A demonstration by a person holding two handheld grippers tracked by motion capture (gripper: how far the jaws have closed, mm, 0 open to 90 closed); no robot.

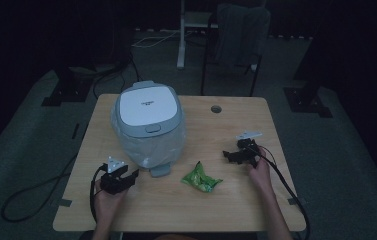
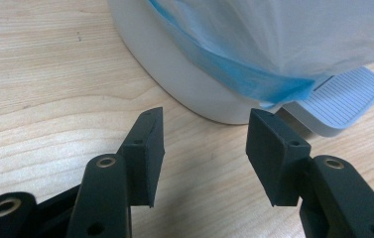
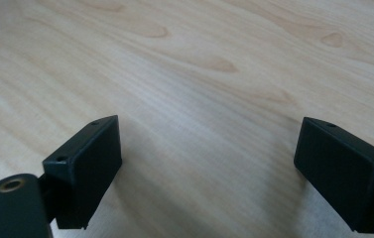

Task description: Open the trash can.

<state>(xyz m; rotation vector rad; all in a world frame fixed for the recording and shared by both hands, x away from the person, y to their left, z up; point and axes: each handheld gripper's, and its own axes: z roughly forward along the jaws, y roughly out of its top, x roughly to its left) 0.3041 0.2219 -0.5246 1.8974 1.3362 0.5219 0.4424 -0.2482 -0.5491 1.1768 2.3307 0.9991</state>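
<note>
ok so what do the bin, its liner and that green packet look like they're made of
The bin looks like smooth, matte white and grey plastic, with a moulded lid and ribbed pedal. The liner seems thin translucent plastic film: it wrinkles, with a blue band at its edge. The green packet looks like glossy foil or plastic wrapper, crinkled and catching light; which one is unclear.

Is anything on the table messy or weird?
Yes. A crumpled green wrapper lies loose on the table, outside the bin. The bin's bag also hangs down over the outside, nearly reaching its pedal.

Matt pale wood-grain table (image 3: pixel 214 64)
</note>
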